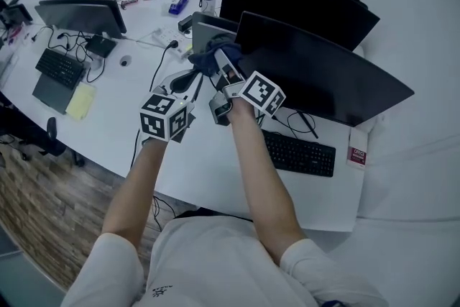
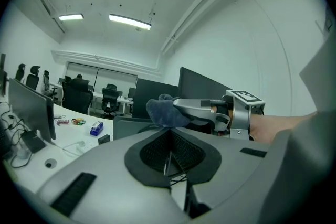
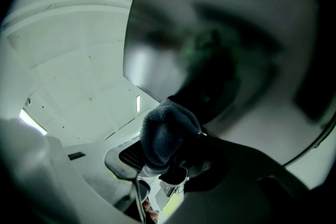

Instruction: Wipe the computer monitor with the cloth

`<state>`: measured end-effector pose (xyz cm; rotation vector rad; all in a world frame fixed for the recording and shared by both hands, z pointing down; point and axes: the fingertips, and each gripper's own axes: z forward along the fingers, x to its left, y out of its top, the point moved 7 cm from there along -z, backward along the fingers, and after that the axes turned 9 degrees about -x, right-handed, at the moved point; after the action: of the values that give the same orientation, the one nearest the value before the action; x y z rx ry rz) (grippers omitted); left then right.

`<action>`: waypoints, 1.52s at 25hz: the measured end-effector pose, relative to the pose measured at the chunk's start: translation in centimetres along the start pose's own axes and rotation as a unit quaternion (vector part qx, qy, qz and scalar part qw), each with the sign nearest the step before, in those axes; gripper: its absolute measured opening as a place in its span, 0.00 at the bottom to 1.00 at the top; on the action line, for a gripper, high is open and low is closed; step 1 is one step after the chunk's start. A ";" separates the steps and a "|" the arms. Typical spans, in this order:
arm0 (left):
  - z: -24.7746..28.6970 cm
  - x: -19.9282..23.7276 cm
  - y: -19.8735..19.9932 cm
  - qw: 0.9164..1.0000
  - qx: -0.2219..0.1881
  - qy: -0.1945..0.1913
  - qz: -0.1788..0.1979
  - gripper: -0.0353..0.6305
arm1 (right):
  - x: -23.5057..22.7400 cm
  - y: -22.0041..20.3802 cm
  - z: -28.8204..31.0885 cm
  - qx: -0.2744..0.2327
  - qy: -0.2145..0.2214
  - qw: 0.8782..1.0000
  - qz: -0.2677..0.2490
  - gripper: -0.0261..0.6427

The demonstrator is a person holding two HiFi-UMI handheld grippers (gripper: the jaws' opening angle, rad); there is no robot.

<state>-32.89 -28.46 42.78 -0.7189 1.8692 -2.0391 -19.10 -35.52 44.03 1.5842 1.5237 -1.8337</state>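
Open-plan office. Long white shared desk [image 1: 215,176] carrying large dark monitor [image 1: 323,79] with black keyboard [image 1: 298,153] in front. Smaller monitor [image 1: 80,14] and another keyboard [image 1: 61,67] further along, cables [image 1: 154,79] trailing, yellow notepad [image 1: 80,101] beside. Black swivel chairs [image 2: 77,97] at far desks, 2 ceiling light panels [image 2: 129,21], wood-pattern floor [image 1: 43,205].

Cool, even light reaches me from the ceiling strips [image 2: 129,21]; every view bows and blackens at its rim; my right gripper view is dim, the monitor [image 3: 220,34] smeared, perhaps out of focus.
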 end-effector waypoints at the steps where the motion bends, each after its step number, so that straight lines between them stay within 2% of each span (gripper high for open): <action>1: 0.1 -0.2 0.7 1.000 -0.006 -0.003 0.003 0.07 | 0.5 0.3 0.1 -0.002 0.004 1.000 -0.002 0.33; 7: 0.4 -1.1 4.8 0.999 -0.044 -0.019 0.023 0.07 | 3.7 2.4 0.9 -0.021 0.032 0.999 -0.007 0.33; 14: 0.2 -1.9 7.2 0.997 -0.065 -0.027 0.036 0.07 | 6.5 4.4 1.8 -0.042 0.050 0.998 -0.011 0.33; 26: -0.3 -3.3 7.8 0.996 -0.079 -0.038 0.033 0.07 | 10.0 6.6 0.6 -0.059 0.093 0.993 -0.035 0.33; 33: 0.3 -5.6 7.0 0.995 -0.075 -0.058 0.019 0.07 | 9.9 8.0 -3.4 -0.061 0.101 0.991 -0.064 0.33; 38: 0.0 -8.6 5.5 0.995 -0.063 -0.076 0.006 0.07 | 8.6 9.0 -8.9 -0.068 0.089 0.990 -0.089 0.33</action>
<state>-26.31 -24.65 35.92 -0.8668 1.9223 -1.8165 -10.55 -28.43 33.48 1.6310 1.8836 -1.6693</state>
